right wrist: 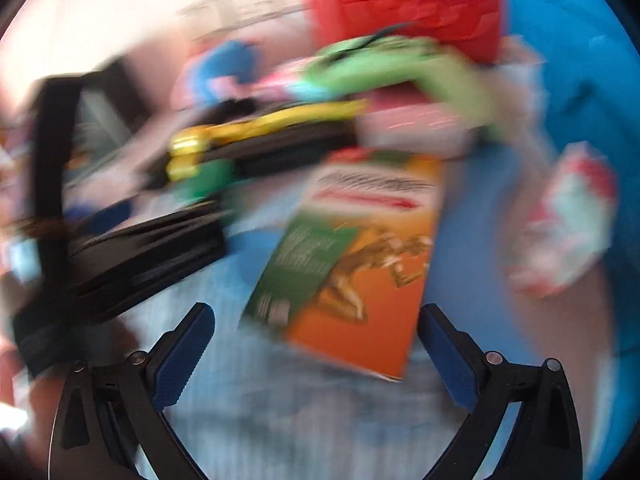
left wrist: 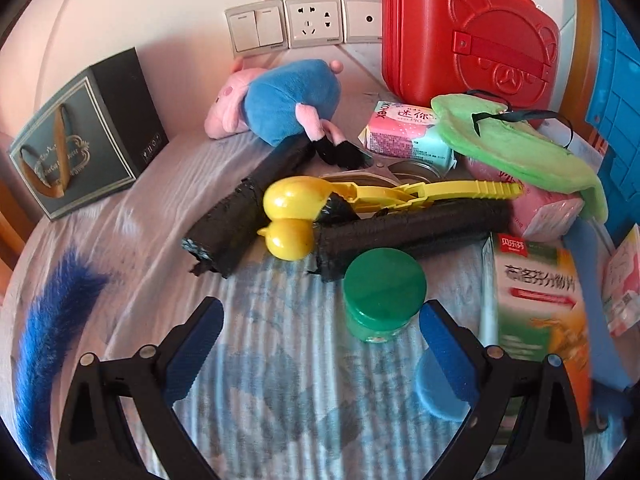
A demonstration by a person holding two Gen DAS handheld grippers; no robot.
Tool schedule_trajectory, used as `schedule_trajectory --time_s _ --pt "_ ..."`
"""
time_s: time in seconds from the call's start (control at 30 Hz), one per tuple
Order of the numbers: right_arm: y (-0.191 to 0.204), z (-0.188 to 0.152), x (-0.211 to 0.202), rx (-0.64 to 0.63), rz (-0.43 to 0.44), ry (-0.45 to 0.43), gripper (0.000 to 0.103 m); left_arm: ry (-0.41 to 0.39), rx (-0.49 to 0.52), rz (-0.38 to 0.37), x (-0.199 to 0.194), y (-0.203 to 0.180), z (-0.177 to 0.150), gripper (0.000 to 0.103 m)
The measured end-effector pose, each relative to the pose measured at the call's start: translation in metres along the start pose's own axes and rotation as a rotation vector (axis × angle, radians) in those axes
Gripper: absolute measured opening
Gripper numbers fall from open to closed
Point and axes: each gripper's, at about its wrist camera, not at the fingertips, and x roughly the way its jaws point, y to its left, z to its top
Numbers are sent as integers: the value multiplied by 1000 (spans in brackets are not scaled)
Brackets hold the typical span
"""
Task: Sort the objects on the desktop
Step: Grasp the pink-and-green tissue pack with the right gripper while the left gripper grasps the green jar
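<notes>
In the left wrist view my left gripper [left wrist: 320,344] is open and empty above the cloth-covered desk [left wrist: 280,380]. A green-lidded jar [left wrist: 382,294] stands just ahead of its right finger. Behind it lie a yellow clamp toy [left wrist: 320,208] across two black rolls [left wrist: 412,230], and an orange and green box [left wrist: 536,300] at the right. The right wrist view is badly blurred. My right gripper [right wrist: 316,344] is open and empty, with the orange and green box [right wrist: 352,264] just ahead between its fingers.
A blue and pink plush pig [left wrist: 280,96], a red case [left wrist: 468,32], a green cloth [left wrist: 516,144], pink tissue packs [left wrist: 404,132] and a dark gift box [left wrist: 88,136] crowd the back. A blue furry strip [left wrist: 48,328] lies at left. Wall sockets [left wrist: 304,24] sit behind.
</notes>
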Motion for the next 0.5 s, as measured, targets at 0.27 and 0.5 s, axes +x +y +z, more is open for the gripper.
schedule_trajectory --time_s 0.27,0.5 --pt "-19 -8 -6 61 -55 -40 102 -8 8 -6 0 5 5 100" --pt "-26 -11 -11 108 -90 -87 101 -6 26 -12 4 0 4 100"
